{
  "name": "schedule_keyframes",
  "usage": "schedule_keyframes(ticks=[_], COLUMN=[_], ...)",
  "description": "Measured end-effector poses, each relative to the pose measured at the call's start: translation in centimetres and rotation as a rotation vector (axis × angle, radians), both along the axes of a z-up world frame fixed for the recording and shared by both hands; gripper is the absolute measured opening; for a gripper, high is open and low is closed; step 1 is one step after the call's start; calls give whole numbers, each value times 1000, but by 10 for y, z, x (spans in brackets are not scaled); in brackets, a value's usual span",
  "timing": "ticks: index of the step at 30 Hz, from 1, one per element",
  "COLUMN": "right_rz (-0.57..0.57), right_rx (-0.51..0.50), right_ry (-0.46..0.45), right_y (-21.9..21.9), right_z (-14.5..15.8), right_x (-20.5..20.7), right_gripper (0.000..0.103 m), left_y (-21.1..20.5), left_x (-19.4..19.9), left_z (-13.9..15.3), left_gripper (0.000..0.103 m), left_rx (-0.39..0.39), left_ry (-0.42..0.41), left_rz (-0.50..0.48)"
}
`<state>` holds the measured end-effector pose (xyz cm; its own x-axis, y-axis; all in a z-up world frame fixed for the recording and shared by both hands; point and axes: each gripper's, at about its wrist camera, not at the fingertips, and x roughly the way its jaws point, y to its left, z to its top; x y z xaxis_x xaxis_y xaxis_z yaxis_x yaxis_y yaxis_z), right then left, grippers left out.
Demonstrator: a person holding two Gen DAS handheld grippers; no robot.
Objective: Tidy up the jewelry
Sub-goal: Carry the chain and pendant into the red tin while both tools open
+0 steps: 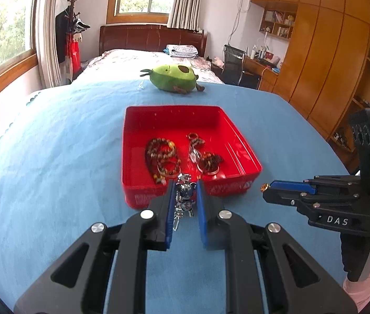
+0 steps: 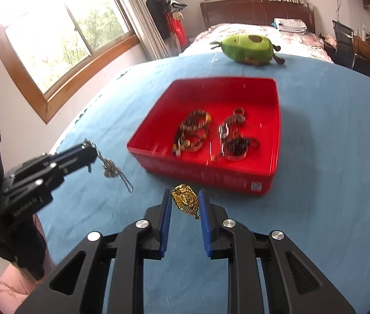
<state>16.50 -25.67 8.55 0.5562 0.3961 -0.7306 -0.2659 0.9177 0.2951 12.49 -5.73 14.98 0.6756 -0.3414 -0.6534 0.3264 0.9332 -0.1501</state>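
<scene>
Jewelry split three ways: red tray [image 1: 240,144], left tool [image 1: 185,183], right tool [image 2: 185,193]. Tray on blue cloth [image 1: 54,157] over worktop, straight ahead of both tools, near their tips. Inside tray: brown beaded bracelets [image 1: 162,154] on left side, ring-topped charm piece [image 1: 195,141] mid, dark patterned bangle [image 1: 209,161] to its right, all toward near wall. Blurred in right wrist view, finer detail unreadable.

Left tool narrowed on silver bear charm [image 1: 186,196], blue pads [image 1: 169,204] pinching it at both sides; thin silver chain [image 1: 176,217] dangling below, clear of cloth. Seen from right wrist view, same tool [image 2: 90,151] at left, charm and chain [image 2: 111,168] hanging from tip, off to left of tray.

Right tool narrowed on gold pendant [image 2: 186,200], pads pinching its edges, pendant upright between fingertips, just short of tray's near wall. From left wrist view, right tool [image 1: 270,187] at right edge, pointing left, small gold bit [image 1: 264,188] poking from tip, beside tray's near right corner, not touching.

Pink sleeve [image 1: 368,285] behind right tool handle.

Green avocado plush [image 1: 174,78] at far edge of cloth, well beyond tray. Bed [image 1: 148,60], windows [image 2: 62,34], wooden wardrobe [image 1: 329,52] in background.
</scene>
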Motion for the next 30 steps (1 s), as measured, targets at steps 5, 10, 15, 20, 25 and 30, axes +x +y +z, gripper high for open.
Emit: schedule_keyframes(ticks=[5,10,15,20,25,30], right_rz=[-28,-54,-73,-100,-129,-131], right_rx=[9,21,16,14,7,-16], right_ry=[-15,-4,48,115,153,200], right_y=[-2,-3,-3,-6,-8,-2], right_z=[12,11,-11,-44,-63,-75], right_x=[39,81,122,159,192,220], right_gripper=[21,21,21,21,21,24], left_y=[-3,-12,-25,-31,-38,-47], left_x=[31,70,122,167,203,229], left_z=[12,20,-2,-34,-58,-71], left_gripper=[14,14,14,14,14,18], left_rx=[-18,-33,-26,-13,-7,12], left_ry=[-17,-35,15,86,128,182], left_rz=[5,11,13,28,32,26])
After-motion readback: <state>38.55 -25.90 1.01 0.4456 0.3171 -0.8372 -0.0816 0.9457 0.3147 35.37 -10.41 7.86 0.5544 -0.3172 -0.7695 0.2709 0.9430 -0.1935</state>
